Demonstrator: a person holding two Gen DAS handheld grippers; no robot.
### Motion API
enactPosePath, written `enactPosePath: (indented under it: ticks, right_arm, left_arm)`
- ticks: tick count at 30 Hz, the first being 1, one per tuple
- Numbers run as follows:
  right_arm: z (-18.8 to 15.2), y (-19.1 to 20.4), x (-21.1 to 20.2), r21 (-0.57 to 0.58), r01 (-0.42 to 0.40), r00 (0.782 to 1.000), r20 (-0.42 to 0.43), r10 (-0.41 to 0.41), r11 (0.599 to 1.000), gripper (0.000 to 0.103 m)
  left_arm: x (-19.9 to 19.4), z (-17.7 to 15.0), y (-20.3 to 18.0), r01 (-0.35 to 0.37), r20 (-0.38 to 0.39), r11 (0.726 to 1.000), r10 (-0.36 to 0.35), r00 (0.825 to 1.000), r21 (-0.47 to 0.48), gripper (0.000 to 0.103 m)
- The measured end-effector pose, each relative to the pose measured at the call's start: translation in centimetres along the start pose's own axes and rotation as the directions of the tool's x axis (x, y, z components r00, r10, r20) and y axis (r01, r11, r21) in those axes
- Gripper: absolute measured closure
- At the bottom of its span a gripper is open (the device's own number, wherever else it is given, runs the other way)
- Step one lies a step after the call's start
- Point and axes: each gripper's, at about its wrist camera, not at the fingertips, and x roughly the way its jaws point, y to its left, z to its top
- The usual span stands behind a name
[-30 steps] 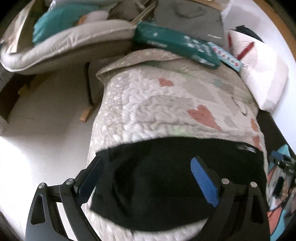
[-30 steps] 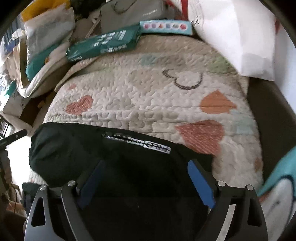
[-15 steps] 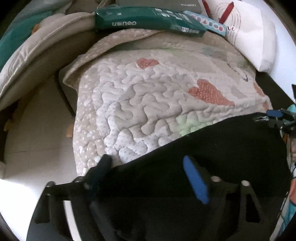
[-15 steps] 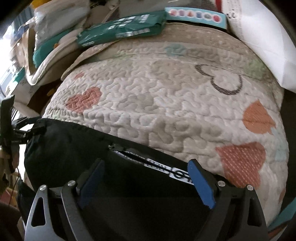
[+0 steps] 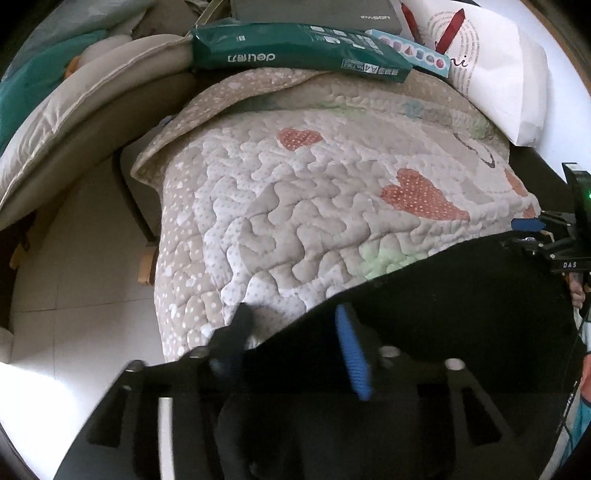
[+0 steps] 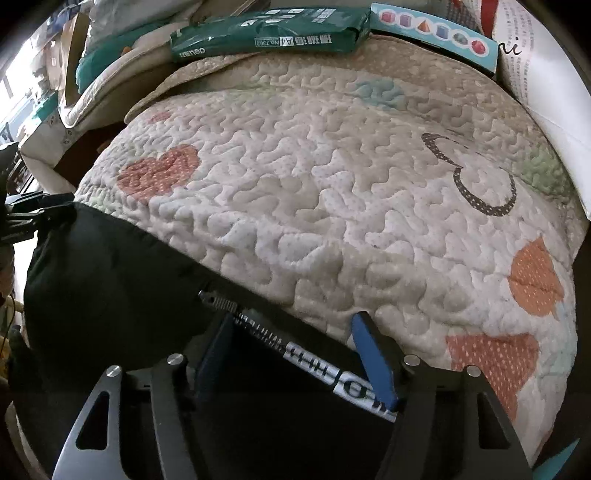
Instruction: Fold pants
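Your black pants [image 6: 110,288] lie limp on the quilt [image 6: 332,184]: soft, light, prone to sag. Grip the hem corners. Left gripper [image 5: 291,332] and right gripper [image 6: 291,339] are closing astride that edge, not yet pinching.

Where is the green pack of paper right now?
The green paper pack lies at the far end of the heart-patterned quilt, top centre in both wrist views, with the light blue shapes box touching its right end.
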Motion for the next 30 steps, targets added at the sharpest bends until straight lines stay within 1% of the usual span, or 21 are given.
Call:
enactPosePath:
  ticks: [3,4,5,6,7,8,9,11,14,17,20,25,26,30]
  right_arm:
    - [-0.1,0.1,0.1,-0.004,0.003,1.0,0.007,-0.003,1.0,0.031]
    - [-0.2,0.1,0.1,-0.001,-0.006,1.0,0.005,0.006,1.0,0.033]
    - [-0.3,0.2,0.0,0.002,-0.021,1.0,0.0,0.021,1.0,0.042]
    - [-0.3,0.3,-0.2,0.002,-0.029,1.0,-0.003,0.029,1.0,0.066]
    - [-0.3,0.4,-0.4,0.005,-0.042,0.999,-0.012,0.042,0.999,0.077]
    - [-0.3,0.3,-0.6,0.013,-0.044,0.999,-0.018,0.044,0.999,0.081]
    - [-0.4,0.4,-0.8,0.015,-0.042,0.999,-0.023,0.042,0.999,0.086]
    - [-0.6,0.7,-1.7,0.017,-0.038,0.999,-0.021,0.038,0.999,0.089]
    - [-1.1,1.6,-3.6,0.011,-0.017,1.0,0.004,0.017,1.0,0.092]
    - [-1.6,2.8,-6.2,0.006,-0.001,0.999,0.032,0.001,1.0,0.093]
    - [-3.0,4.1,-9.1,-0.015,0.024,0.999,0.045,-0.024,1.0,0.093]
    - [-6.8,6.3,-13.5,-0.034,0.057,0.997,0.053,-0.056,0.998,0.093]
    - [-7.8,6.8,-14.3,-0.035,0.057,0.997,0.051,-0.055,0.998,0.095]
    - [-12.0,9.1,-16.4,-0.064,0.066,0.998,0.019,-0.065,0.996,0.096]
  left_arm:
    - [0.2,0.0,-0.6,-0.014,0.003,1.0,0.014,1.0,0.019,0.046]
    - [0.1,0.0,-0.7,-0.01,0.003,1.0,0.01,1.0,0.025,0.05]
    - [0.0,0.0,-0.7,-0.004,0.003,1.0,0.003,1.0,0.025,0.06]
    - [-0.2,0.0,-0.7,-0.003,0.003,1.0,0.002,1.0,0.027,0.073]
    - [-0.4,0.1,-0.8,-0.002,0.004,1.0,0.002,1.0,0.031,0.079]
    - [-0.7,0.0,-0.9,-0.004,0.003,0.999,0.004,1.0,0.035,0.092]
    - [-1.0,0.0,-1.0,0.0,0.0,0.999,0.0,1.0,0.038,0.097]
    - [-1.8,-0.3,-1.7,-0.023,0.003,0.998,0.023,1.0,0.063,0.098]
    - [-3.3,-0.6,-2.7,-0.047,0.02,0.995,0.045,0.999,0.087,0.098]
    - [-6.0,-1.0,-3.4,-0.042,0.06,0.997,0.039,0.997,0.065,0.098]
    - [-8.6,-1.7,-4.2,-0.044,0.09,0.997,0.038,0.995,0.061,0.099]
    - [-14.0,-4.6,-6.0,-0.037,0.139,0.998,0.029,0.99,0.056,0.099]
    - [-14.9,-5.2,-6.3,-0.033,0.148,0.998,0.025,0.989,0.05,0.098]
    - [-18.2,-8.4,-7.4,-0.009,0.164,1.0,0.005,0.986,0.025,0.099]
